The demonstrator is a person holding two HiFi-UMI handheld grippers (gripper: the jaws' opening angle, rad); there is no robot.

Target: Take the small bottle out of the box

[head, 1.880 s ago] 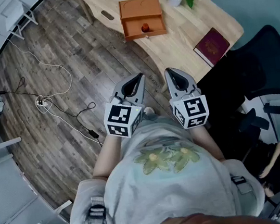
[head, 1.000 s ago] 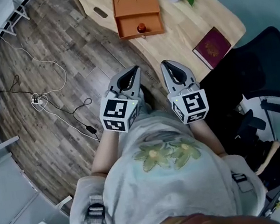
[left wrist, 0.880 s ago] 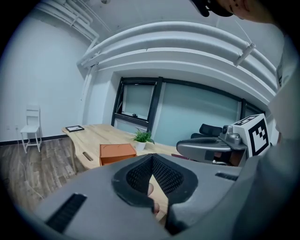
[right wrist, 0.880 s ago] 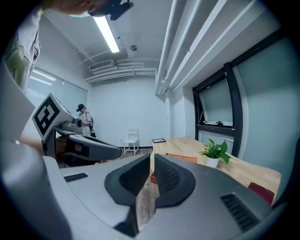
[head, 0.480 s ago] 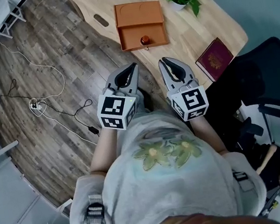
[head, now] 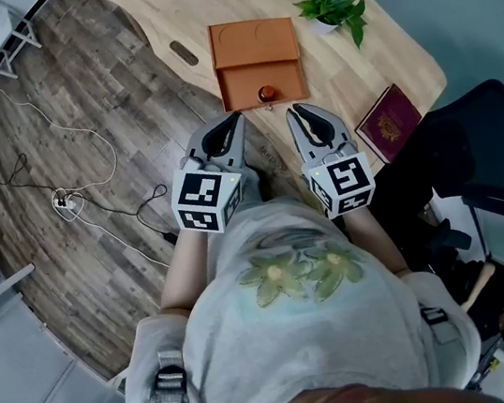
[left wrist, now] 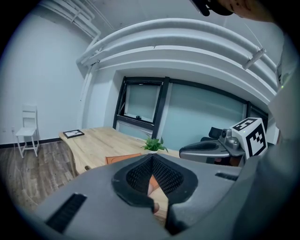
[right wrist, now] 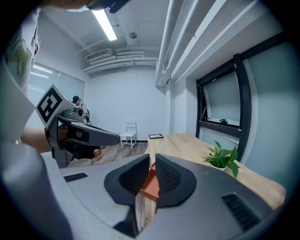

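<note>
An orange box (head: 254,45) lies open on the wooden table (head: 202,4). The small bottle (head: 266,95), dark with a red cap, stands in the box's near compartment. My left gripper (head: 233,119) and right gripper (head: 297,111) are side by side just short of the box's near edge. Both are shut with nothing held. In the left gripper view the jaws (left wrist: 151,160) meet at the tips, and a strip of the box (left wrist: 123,159) shows past them. Between the jaws (right wrist: 152,165) in the right gripper view I see the box (right wrist: 150,186).
A potted plant (head: 330,1) stands right of the box, and a maroon book (head: 393,122) lies near the table's right edge. A black chair (head: 476,146) is at the right. Cables (head: 69,198) run over the wood floor at the left.
Both grippers have come closer to the table, from over the floor to just short of the box's near edge. Both stay shut, and the box and bottle have not moved on the table.
</note>
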